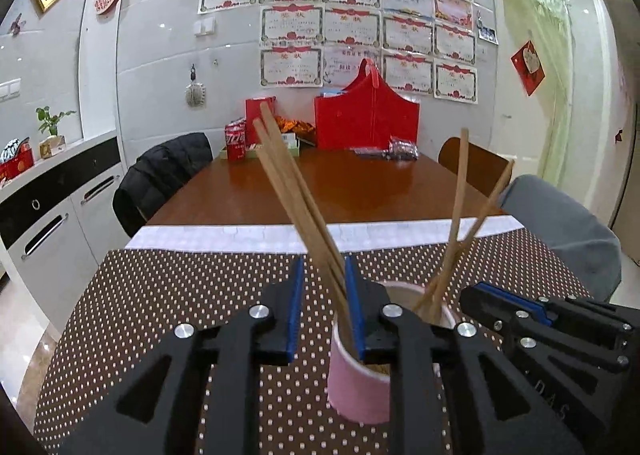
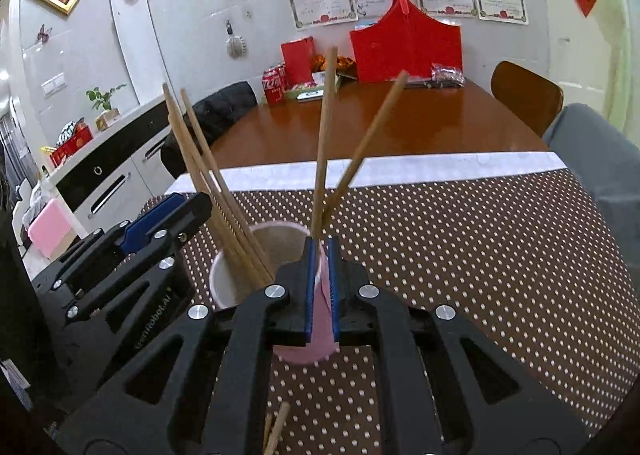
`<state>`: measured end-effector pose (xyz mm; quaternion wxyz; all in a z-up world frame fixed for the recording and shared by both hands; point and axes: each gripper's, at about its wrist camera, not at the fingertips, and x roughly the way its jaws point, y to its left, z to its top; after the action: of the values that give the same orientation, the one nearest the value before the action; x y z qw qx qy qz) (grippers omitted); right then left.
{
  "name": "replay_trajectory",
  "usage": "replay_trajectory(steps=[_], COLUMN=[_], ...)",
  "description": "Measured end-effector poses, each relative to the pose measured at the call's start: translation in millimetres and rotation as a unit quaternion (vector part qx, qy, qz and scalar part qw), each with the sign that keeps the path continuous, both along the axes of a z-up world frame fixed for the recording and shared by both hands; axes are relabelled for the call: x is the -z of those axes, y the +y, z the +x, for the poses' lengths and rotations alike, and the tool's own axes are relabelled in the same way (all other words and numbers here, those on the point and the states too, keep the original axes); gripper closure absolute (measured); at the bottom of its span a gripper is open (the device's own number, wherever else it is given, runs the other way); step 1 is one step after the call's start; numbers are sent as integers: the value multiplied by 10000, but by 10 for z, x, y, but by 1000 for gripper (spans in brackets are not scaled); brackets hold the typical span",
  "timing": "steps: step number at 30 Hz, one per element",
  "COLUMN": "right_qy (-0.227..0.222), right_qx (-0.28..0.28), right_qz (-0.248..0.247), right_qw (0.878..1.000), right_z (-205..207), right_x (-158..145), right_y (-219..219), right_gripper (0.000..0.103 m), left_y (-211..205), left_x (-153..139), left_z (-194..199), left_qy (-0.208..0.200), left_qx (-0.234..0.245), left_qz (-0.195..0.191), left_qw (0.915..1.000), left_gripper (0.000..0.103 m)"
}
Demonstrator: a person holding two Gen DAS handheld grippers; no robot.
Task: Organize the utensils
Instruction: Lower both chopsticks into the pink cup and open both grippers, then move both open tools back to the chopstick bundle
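A pink cup [image 1: 358,387] stands on the dotted brown tablecloth [image 1: 160,295]; it also shows in the right wrist view [image 2: 232,287]. Several wooden chopsticks stand in it: one bundle [image 1: 296,199] leans left, a pair [image 1: 460,215] leans right. My left gripper [image 1: 322,307] is open, its blue pads either side of the left bundle just above the cup rim. My right gripper [image 2: 321,279] is shut on the right-hand pair of chopsticks [image 2: 324,143] at the cup's right rim. It also shows in the left wrist view [image 1: 492,295]. The left gripper also shows in the right wrist view [image 2: 160,215].
More chopsticks [image 2: 276,431] lie on the cloth under my right gripper. At the table's far end stand a red gift bag [image 1: 366,119], a red can [image 1: 235,143] and small packets. Chairs [image 1: 168,175] flank the table; a white cabinet [image 1: 52,215] stands at the left.
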<state>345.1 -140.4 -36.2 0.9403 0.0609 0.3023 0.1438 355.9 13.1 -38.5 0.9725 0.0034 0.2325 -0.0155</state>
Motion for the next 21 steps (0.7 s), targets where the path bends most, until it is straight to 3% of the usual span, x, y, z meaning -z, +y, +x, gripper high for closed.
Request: replay_trajectory(steps=[4, 5, 6, 7, 14, 17, 21], right_qy=[93, 120, 122, 67, -141, -177, -189], right_qx=[52, 83, 118, 199, 391, 399, 412], right_qz=[-55, -62, -57, -39, -105, -158, -286], right_qw=[9999, 9999, 9998, 9998, 9991, 9989, 9986], right_z=[-123, -156, -186, -241, -595, -738, -926], right_x=[38, 44, 43, 35, -45, -71, -77], right_y=[-32, -41, -52, -69, -100, -98, -85], right_gripper=[92, 80, 57, 45, 43, 43, 34], left_y=[37, 39, 46, 58, 91, 98, 102], left_x=[31, 31, 29, 33, 1, -38, -62], left_z=[-154, -182, -214, -267, -604, -773, -1006], left_qy=[47, 53, 58, 69, 89, 22, -24], left_qx=[-27, -38, -48, -54, -30, -29, -8], left_qz=[36, 40, 36, 32, -11, -30, -79], left_qw=[10000, 10000, 10000, 10000, 10000, 10000, 10000], left_gripper=[82, 82, 82, 81, 78, 70, 64])
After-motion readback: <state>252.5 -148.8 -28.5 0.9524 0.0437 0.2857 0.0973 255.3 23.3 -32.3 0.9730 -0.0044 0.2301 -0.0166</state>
